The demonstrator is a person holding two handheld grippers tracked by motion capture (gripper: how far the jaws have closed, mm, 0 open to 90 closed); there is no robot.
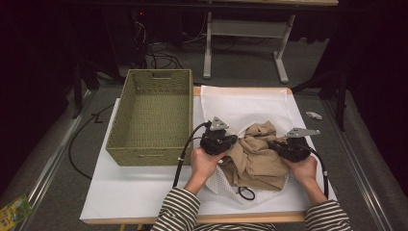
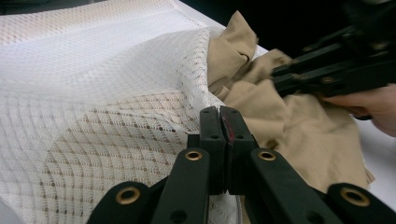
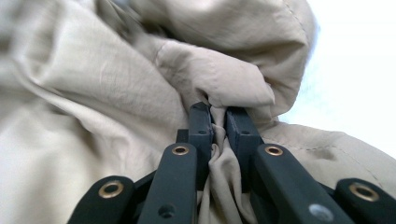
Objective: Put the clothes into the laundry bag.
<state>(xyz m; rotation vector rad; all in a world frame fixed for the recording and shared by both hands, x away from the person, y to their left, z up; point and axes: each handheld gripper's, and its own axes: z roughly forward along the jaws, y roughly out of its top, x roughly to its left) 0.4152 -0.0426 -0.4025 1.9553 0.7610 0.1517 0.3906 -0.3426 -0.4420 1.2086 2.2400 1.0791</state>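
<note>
A white mesh bag (image 1: 245, 103) lies on the table with a crumpled tan garment (image 1: 255, 154) on it and partly inside it. My left gripper (image 1: 234, 140) sits at the garment's left side. In the left gripper view its jaws (image 2: 222, 113) are pressed together on the edge of the mesh bag (image 2: 116, 93), with tan cloth (image 2: 289, 130) showing through the mesh and lying beyond it. My right gripper (image 1: 272, 143) is at the garment's right side, and its jaws (image 3: 218, 112) pinch a fold of the tan garment (image 3: 116, 88). The right gripper (image 2: 276, 77) also appears across the cloth.
A woven green basket (image 1: 151, 115), open and with nothing in it, stands on the left of the white tabletop (image 1: 139, 187), close to the left hand. A black cord loop (image 1: 246, 193) pokes out at the bag's near edge. Cables and a table leg (image 1: 208, 48) lie beyond.
</note>
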